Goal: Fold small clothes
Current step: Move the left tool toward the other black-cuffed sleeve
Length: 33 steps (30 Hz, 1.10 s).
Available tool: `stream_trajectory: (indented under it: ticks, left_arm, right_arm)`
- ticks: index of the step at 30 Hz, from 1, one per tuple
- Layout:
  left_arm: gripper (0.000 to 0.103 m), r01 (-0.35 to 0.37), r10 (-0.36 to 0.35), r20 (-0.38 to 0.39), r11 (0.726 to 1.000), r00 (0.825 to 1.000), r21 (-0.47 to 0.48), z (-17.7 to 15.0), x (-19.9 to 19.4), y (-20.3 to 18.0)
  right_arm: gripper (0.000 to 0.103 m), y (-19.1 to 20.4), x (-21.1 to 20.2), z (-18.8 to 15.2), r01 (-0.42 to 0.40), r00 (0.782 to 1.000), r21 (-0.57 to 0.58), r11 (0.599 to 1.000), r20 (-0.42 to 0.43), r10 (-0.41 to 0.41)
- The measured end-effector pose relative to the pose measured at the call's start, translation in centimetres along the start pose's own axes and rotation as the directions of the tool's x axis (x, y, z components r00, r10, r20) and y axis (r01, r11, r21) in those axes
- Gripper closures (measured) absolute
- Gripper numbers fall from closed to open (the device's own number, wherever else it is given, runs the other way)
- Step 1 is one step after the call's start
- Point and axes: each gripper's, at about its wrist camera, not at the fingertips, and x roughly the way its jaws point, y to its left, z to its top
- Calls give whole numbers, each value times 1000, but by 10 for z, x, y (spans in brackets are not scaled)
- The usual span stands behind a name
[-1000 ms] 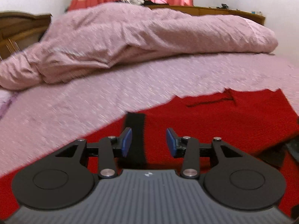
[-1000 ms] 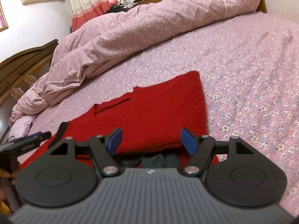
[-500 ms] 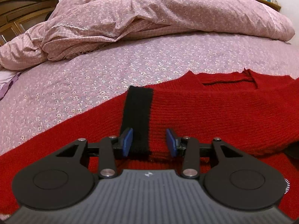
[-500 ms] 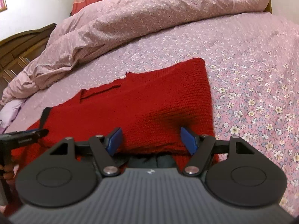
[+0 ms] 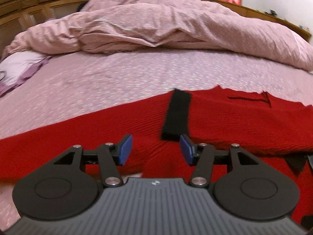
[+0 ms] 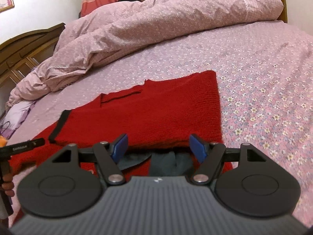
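Note:
A red knit sweater (image 5: 244, 121) lies partly folded on the bed, with a sleeve ending in a black cuff (image 5: 177, 115) laid across it. My left gripper (image 5: 156, 150) hovers low over the sweater's near left part. Its jaws are opening with only red fabric below them, and the cuff's end lies just ahead of the right finger. In the right wrist view the sweater (image 6: 156, 113) and cuff (image 6: 58, 125) show again. My right gripper (image 6: 158, 146) stands open at the sweater's near edge, over a dark grey piece (image 6: 170, 160) that peeks out from under it.
A crumpled pink floral duvet (image 5: 176, 23) is heaped along the back of the bed, against a wooden headboard (image 5: 29, 4). Floral sheet (image 6: 264, 98) stretches to the sweater's right. A lilac cloth (image 5: 19, 68) lies at far left. A person's hand (image 6: 6, 184) shows at the left edge.
The left gripper has shifted left: the black cuff, earlier between its jaws, now lies ahead of the right finger, and the jaws stand wider. The right gripper's jaws keep the same width.

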Motion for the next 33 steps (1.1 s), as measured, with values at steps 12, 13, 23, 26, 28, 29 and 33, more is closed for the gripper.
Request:
stream_trajectory:
  ticks: [12,13,23,26,28,29,33]
  left_arm:
    - [40,-158,160,-5,968,987,-193,-40,-52,89]
    - [40,-166,169,-8,961,986,-220,-43,-54,98]
    - [36,-283,298,-32,858,954,-429,-70,-60,168]
    - [35,-272,300,-28,820,954,-504,-76,-60,185]
    - [35,-274,309,-30,791,951,-547,-78,-56,196]
    - [35,-279,315,-34,780,949,-561,-79,-54,201]
    - [35,-299,338,-55,733,940,-610,-82,-45,219]
  right_arm:
    - [31,15,-43,-6,-21,1000,-9,1000,13,21]
    - [31,16,-44,-8,-18,1000,-10,1000,11,18]
    - [31,23,-50,-20,10,1000,-23,1000,-16,-11]
    - [31,24,-51,-22,24,999,-29,999,-23,-24]
    - [31,24,-52,-23,34,999,-28,999,-27,-34]
    - [31,24,-52,-24,37,999,-30,999,-29,-38]
    - [31,27,-52,-26,48,998,-38,998,-36,-49]
